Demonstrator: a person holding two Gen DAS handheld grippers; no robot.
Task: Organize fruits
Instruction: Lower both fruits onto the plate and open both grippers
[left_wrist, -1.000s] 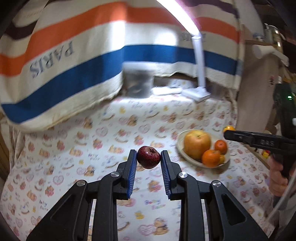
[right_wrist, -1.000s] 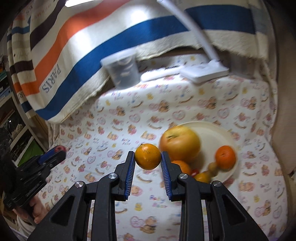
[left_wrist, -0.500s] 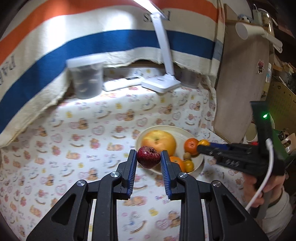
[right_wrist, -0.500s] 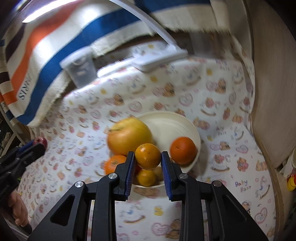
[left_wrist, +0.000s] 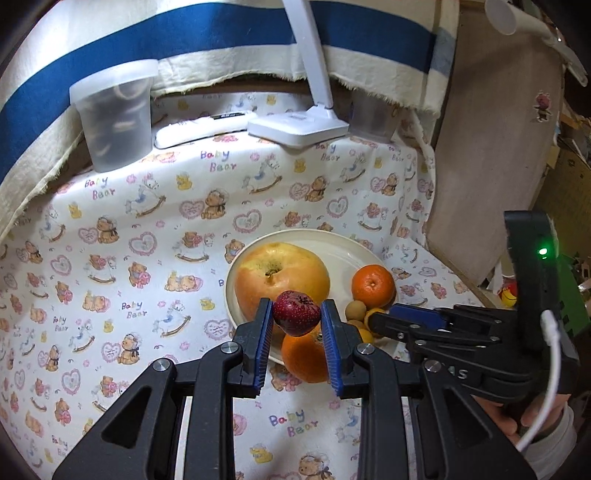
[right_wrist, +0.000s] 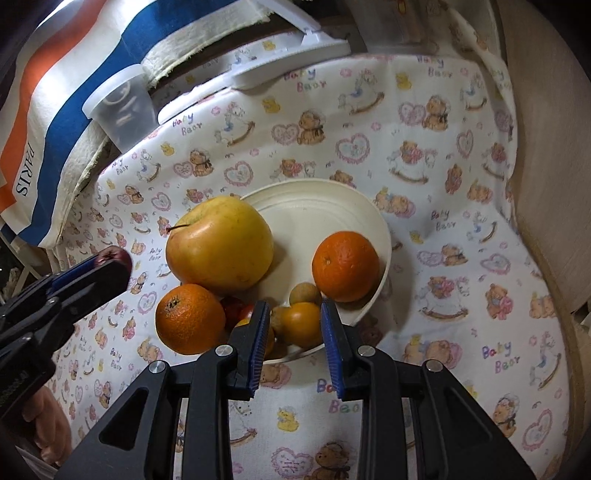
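With an apple (right_wrist: 221, 243) and oranges (right_wrist: 345, 271) already on the plate (right_wrist: 317, 206), the left gripper (left_wrist: 297, 326) clenches a dark red fruit (left_wrist: 296, 313) and the right gripper (right_wrist: 293, 330) a small orange fruit (right_wrist: 304, 324) over its near rim, both unplaced.

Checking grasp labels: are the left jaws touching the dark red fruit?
Touching. The left wrist view shows both blue pads of the left gripper pressed against the sides of the dark red fruit, which hangs above the plate.
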